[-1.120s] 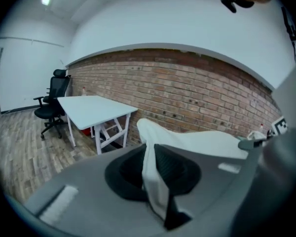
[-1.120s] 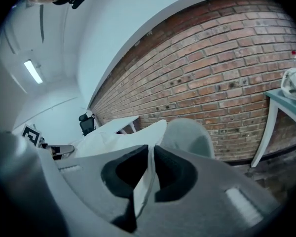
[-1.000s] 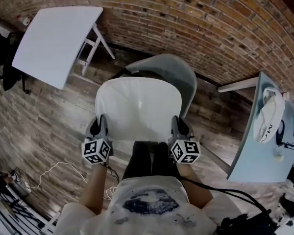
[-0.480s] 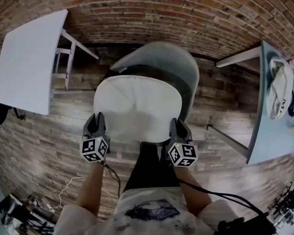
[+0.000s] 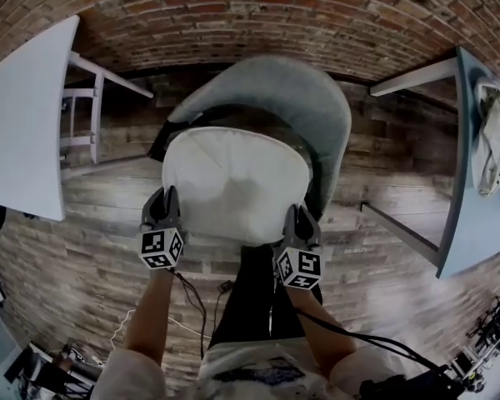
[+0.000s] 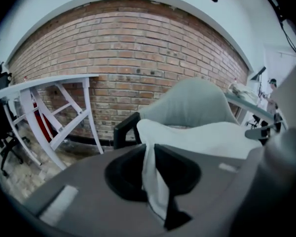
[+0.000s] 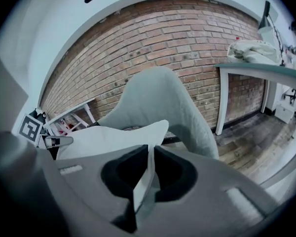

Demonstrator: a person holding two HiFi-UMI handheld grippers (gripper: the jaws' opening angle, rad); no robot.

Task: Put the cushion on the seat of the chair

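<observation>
The cushion (image 5: 236, 182) hangs spread between the two grippers, over the chair (image 5: 308, 107) and just in front of its curved back; the seat is hidden under it, so I cannot tell if it touches down yet. The left gripper (image 5: 167, 200) has its jaws nearly together on a thin fold of white cover at the cushion's left edge, and the right gripper (image 5: 297, 217) is pinched the same way on the right edge. It looks light and soft: the cover crushes flat in the jaws and the middle dips a little. Nothing fragile here, and the cloth looks grippy enough. I'd judge the two side edges near the front the right hold, since one grip alone would let it flop and fold
</observation>
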